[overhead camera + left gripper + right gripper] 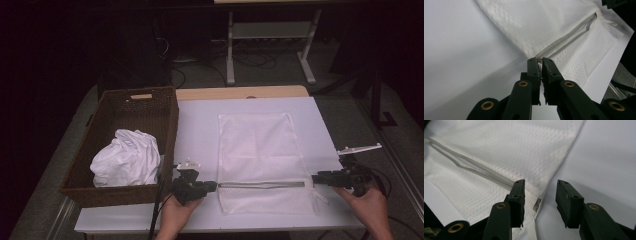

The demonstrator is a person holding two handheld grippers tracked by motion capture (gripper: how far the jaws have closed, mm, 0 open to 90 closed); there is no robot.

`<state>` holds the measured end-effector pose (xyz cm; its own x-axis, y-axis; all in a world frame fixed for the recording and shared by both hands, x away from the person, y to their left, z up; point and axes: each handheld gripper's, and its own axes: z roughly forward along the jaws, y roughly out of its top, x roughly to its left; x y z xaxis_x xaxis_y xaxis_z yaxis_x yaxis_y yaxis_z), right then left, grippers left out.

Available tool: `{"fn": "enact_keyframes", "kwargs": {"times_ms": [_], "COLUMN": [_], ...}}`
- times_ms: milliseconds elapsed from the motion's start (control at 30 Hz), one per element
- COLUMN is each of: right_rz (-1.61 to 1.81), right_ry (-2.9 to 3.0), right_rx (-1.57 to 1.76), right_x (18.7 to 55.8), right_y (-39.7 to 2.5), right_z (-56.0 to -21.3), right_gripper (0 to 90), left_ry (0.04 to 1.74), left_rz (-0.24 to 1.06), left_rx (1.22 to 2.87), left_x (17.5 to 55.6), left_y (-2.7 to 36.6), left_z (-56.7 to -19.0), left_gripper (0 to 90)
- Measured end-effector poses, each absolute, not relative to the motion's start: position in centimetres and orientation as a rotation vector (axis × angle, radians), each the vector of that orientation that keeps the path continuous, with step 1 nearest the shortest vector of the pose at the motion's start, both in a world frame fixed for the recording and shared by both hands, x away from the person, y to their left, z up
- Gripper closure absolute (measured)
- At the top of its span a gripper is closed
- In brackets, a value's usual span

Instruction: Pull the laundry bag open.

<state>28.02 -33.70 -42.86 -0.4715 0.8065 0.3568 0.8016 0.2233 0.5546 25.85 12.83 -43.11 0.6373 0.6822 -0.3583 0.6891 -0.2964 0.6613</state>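
Pinching zip pull (539, 60) half-hidden, left tongs (540, 60), right tongs (540, 185) spread, mesh bag (260, 145).

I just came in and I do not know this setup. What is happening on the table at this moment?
A person works with a gripper in each hand on a white mesh laundry bag that lies flat on the table. The left gripper is shut on the zipper pull at the bag's left end. The right gripper is open at the bag's right edge, its jaws on either side of the corner, not yet closed. A wicker basket to the left holds a crumpled white cloth.
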Motion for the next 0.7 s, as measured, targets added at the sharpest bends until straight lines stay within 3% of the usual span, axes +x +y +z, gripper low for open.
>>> {"fn": "enact_keyframes", "kwargs": {"times_ms": [700], "right_rz": [1.129], "right_ry": [2.481], "right_rx": [1.309], "right_x": [27.1], "right_y": [-30.5], "right_z": [-40.1], "right_gripper": [51.6], "left_ry": [1.028], "left_rz": [0.021], "left_rx": [2.0], "left_x": [26.6], "left_y": [12.7], "left_z": [-41.4], "left_gripper": [60.9]}}
